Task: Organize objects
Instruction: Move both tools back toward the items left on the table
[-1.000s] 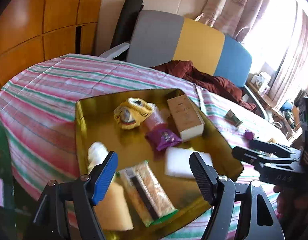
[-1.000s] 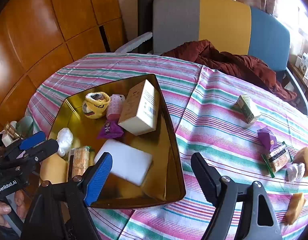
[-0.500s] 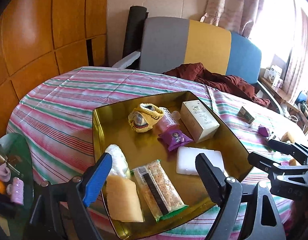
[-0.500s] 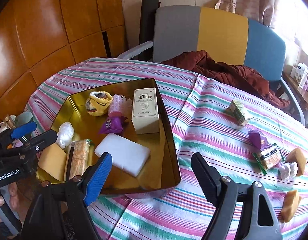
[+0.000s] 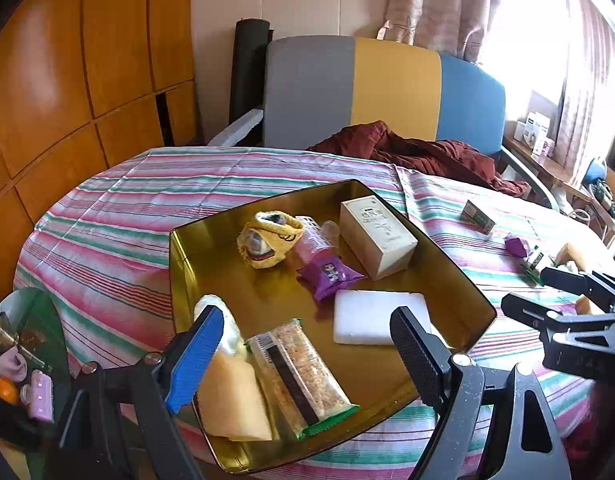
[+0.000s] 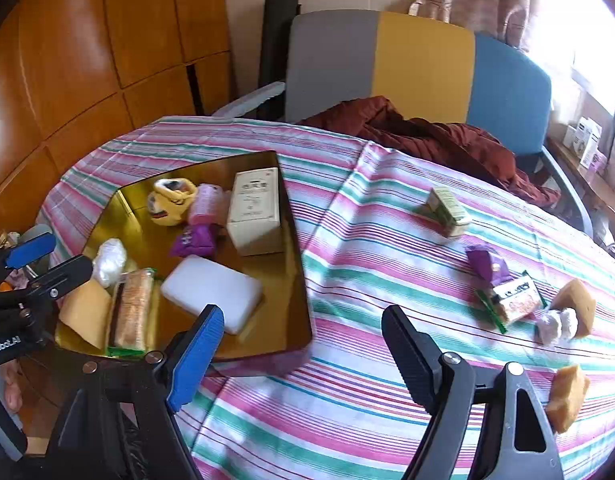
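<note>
Hovering released, both my grippers empty: left gripper (image 5: 303,356) above the gold tray (image 5: 179,264), right gripper (image 6: 301,350) next for loose snacks (image 6: 515,300) far right.

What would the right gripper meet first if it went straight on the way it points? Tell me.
Probably bare striped tablecloth. The right gripper, open and empty, aims down at the cloth just right of the gold tray; the tray's near right corner is close to that line, so depth leaves some doubt.
</note>
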A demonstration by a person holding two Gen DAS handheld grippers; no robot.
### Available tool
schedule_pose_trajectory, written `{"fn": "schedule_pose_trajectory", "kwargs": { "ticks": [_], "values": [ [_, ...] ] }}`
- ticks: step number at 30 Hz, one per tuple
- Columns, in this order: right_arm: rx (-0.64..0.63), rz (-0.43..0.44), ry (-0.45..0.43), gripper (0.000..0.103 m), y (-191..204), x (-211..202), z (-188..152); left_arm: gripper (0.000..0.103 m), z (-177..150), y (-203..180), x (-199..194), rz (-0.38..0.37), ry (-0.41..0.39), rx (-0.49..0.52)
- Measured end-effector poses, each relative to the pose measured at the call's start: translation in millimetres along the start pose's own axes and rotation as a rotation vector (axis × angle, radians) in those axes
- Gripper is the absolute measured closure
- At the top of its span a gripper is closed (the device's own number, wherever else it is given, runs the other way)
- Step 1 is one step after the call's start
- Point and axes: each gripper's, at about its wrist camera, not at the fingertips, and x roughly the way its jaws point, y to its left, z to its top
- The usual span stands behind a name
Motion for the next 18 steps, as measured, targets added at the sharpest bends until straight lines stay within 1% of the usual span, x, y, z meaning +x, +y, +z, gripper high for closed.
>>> {"fn": "schedule_pose_trajectory", "kwargs": {
  "ticks": [5, 7, 11, 13, 16, 18],
  "values": [
    [0.019, -0.056, 0.0, 0.02, -22, -1, 2, 0.017, 1, -9, 2, -0.007, 0.006, 0.025],
    [0.027, -0.072, -0.003, 0.017, -32, -2, 3, 0.016, 1, -13, 3, -0.01, 0.01, 0.033],
    [0.026, -0.119, -0.004, 0.016, -55, -3, 5, 0.009, 1, -20, 4, -0.017, 0.01, 0.045],
    [0.025, -0.142, -0.001, 0.016, -68, -4, 6, 0.009, 2, -23, 5, -0.024, 0.012, 0.053],
    [0.029, -0.198, -0.004, 0.016, -94, -6, 10, 0.008, 4, -29, 8, -0.037, 0.02, 0.068],
    [0.04, -0.246, -0.012, 0.016, -119, -8, 15, 0.008, 6, -35, 9, -0.055, 0.025, 0.083]
  ]
}}
